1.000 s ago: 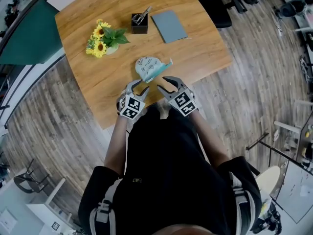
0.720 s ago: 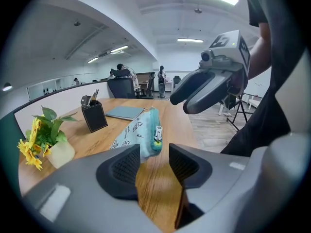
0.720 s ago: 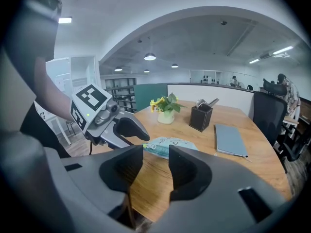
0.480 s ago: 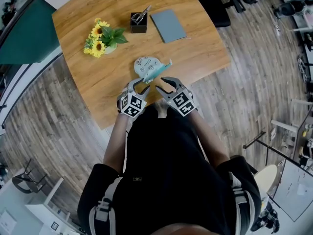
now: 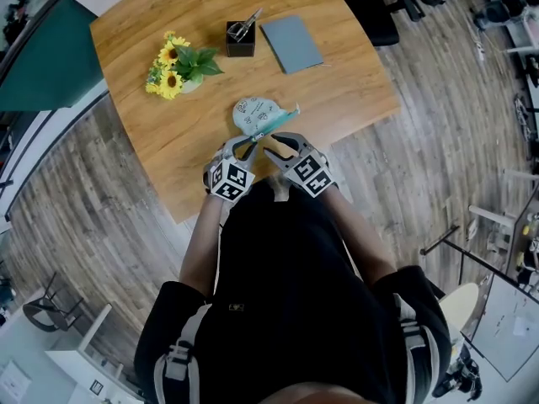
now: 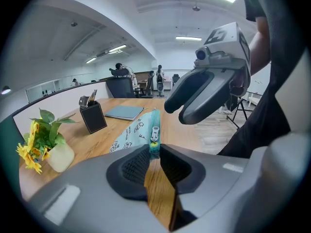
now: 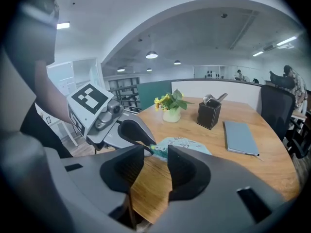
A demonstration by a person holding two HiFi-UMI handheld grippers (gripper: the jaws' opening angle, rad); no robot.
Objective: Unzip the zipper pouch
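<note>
Zipper pouch (image 5: 255,114): seen flat on the wooden table (image 5: 152,141) at the centre of the head view, with the teal zip edge along its lower right.
Left gripper (image 5: 246,146): jaws just drawn in, and the pouch's near teal end is pinched at the tips.
Right gripper (image 5: 276,145): jaws just narrowed a little but kept spread, with nothing held and the tips just right of the pinched end.

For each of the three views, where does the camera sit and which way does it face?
Head view: on the person's head, looking steeply down at table, pouch, torso, forearms.
Left gripper view: on the left hand-held gripper, jaws just closed onto the pouch's end; faces the right hand-held gripper.
Right gripper view: on the right one, jaws just narrowing but open, gripping nothing; faces the left.
Both gripper views share the pouch.
</note>
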